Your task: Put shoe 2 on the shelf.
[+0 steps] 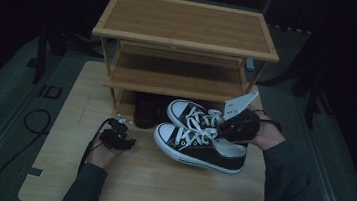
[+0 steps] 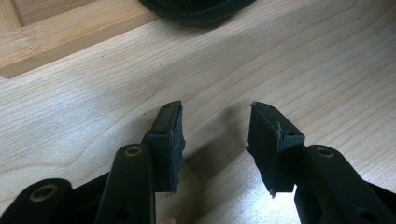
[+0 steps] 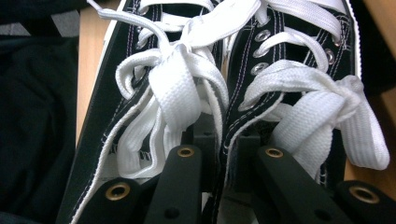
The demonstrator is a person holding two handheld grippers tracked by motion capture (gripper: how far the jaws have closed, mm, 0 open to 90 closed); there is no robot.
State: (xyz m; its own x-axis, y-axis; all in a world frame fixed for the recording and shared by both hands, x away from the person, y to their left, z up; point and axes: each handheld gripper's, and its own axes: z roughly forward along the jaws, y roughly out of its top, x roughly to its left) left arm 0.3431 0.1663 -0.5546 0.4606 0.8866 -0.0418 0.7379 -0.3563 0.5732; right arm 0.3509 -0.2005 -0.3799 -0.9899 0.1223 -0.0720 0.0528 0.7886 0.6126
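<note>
Canvas sneakers [image 1: 201, 140], light and floppy before the rack [image 1: 184, 46]: right gripper [image 3: 223, 154] fingers pinch both inner collars; left gripper [image 2: 215, 144] fingers apart.

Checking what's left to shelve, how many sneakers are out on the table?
2. Near sneaker lies closest to the person; far sneaker sits just behind it, touching, toes leftward. Right gripper pinches both collars together. A dark thing under the rack may be footwear.
</note>
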